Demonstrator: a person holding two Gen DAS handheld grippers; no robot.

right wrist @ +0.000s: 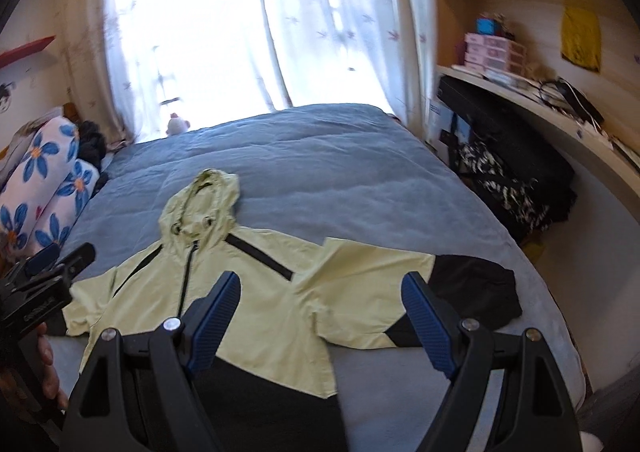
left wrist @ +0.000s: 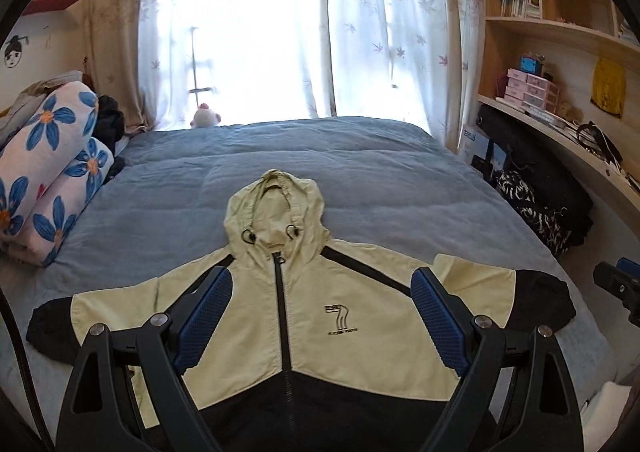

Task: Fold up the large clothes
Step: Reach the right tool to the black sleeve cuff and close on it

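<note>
Sunlit curtains back a blue bed [left wrist: 360, 180] where the hooded jacket [left wrist: 360, 316] lies spread face-up as the left claw [left wrist: 320, 316] and right claw [right wrist: 320, 320] hover spread apart, best pinching each sleeve at its cuff.

I work in a home bedroom: a bed [left wrist: 360, 156] under the curtained window [left wrist: 280, 24], rolled quilts [left wrist: 52, 156] left of it, bookshelves [left wrist: 552, 0] right.

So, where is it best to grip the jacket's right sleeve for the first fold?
Probably at the black cuff of the jacket, coming in from the outer right side. The sleeve lies flat and spread sideways on the bed, with its cuff end free, and the right gripper is open above it.
</note>
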